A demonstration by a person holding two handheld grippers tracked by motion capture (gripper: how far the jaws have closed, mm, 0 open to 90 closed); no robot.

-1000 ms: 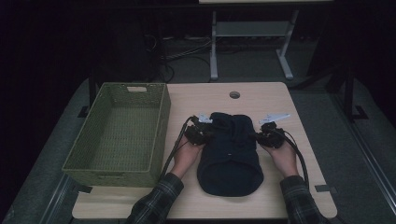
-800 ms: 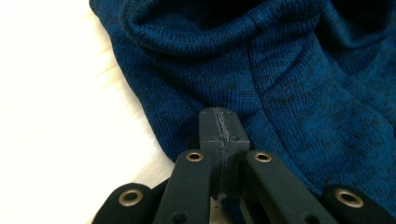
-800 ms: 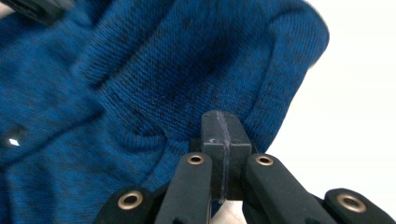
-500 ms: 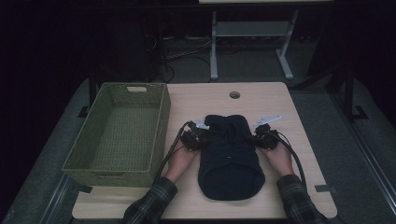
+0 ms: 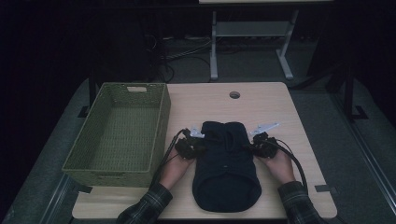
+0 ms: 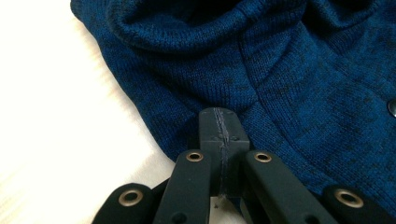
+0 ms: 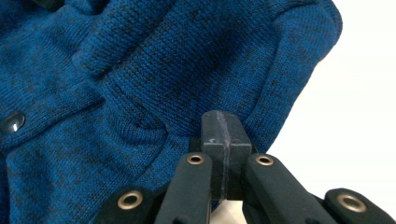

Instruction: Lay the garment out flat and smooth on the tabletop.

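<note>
Lay folded on table (image 5: 280, 107) beside basket (image 5: 116, 135): soft, limp knit sweater (image 5: 226, 163), likely light and floppy. Pinched at opposite side edges by left gripper (image 6: 219, 122) and right gripper (image 7: 223, 125), jaws pressed together. Best held by those thick folded edges.

The sweater (image 6: 289, 79) is knitted cloth, blue flecked with black, soft and matt, with a fine ribbed grain; a small glossy dark button (image 7: 11, 122) sits at the left edge of the right gripper view. The table (image 5: 261, 102) looks like pale, smooth wood. The basket (image 5: 116, 128) at the left is rough green wickerwork. Both grippers' jaws are matt black plastic with brassy metal rivets.
</note>
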